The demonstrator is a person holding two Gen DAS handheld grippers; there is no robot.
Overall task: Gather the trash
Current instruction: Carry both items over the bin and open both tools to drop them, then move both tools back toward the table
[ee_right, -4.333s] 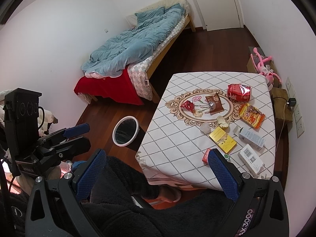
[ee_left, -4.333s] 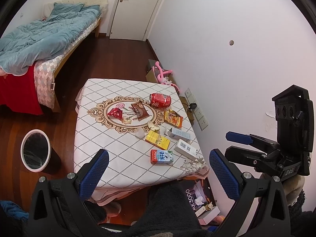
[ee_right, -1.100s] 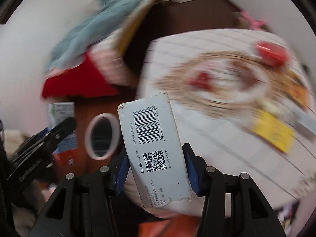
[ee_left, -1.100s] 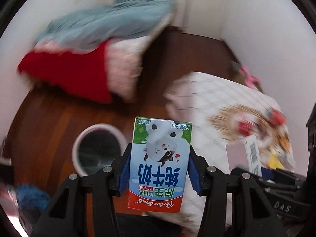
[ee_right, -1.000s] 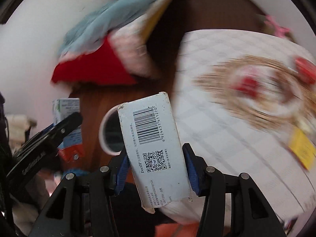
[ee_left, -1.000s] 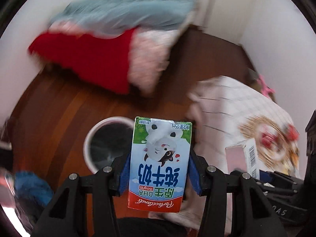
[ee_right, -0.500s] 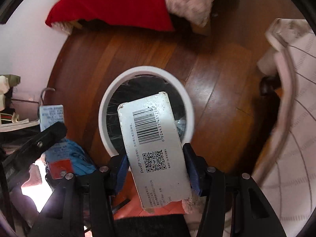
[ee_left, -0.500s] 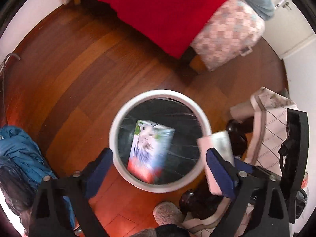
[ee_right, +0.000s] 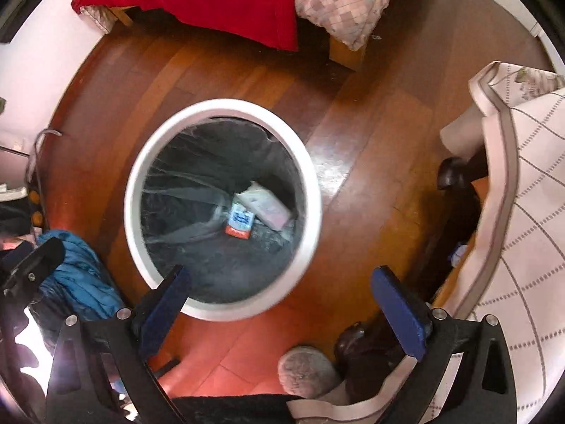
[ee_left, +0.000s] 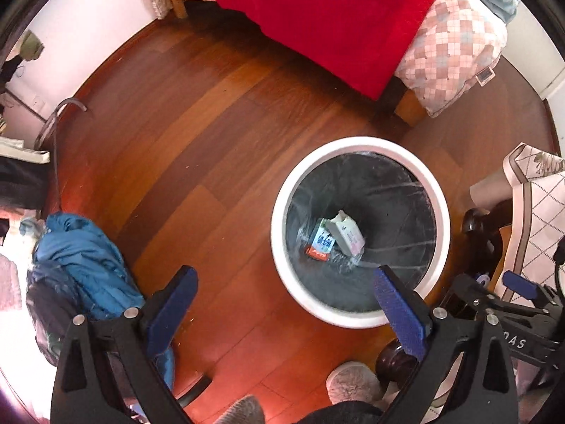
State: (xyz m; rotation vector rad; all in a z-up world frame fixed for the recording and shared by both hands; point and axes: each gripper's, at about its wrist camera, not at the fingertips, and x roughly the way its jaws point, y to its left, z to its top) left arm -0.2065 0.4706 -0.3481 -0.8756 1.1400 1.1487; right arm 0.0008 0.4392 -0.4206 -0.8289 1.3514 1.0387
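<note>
Blue-padded fingers of the left gripper [ee_left: 286, 304] stand wide apart with nothing between them. The right gripper [ee_right: 284, 304] shows the same: jaws spread, gap empty. Both point down at the wood floor [ee_left: 183, 162].

Trash bin [ee_left: 441, 212]: white round rim, dark liner inside. In the left wrist view it sits ahead of the right finger, its near rim just beyond that fingertip. In the right wrist view the bin [ee_right: 310, 190] sits ahead of the left finger, whose tip overlaps the near rim.

Contents, at the bottom of the bin:
- milk carton [ee_left: 321, 243], blue and white with a red end, lying flat; also seen in the right wrist view [ee_right: 241, 222].
- white carton [ee_left: 346, 235], lying across the far edge of the milk carton, touching it, one end torn open; also seen in the right wrist view [ee_right: 265, 203].

Surroundings: red blanket [ee_left: 317, 10] and checked quilt [ee_left: 455, 49] hang from a bed well beyond the jaws. A blue garment [ee_left: 84, 261] is heaped on the floor outside the left finger. A white tablecloth with a diamond grid [ee_right: 529, 212] hangs outside the right finger in the right wrist view. A grey slipper [ee_right: 305, 371] lies near, below the jaw gap.
</note>
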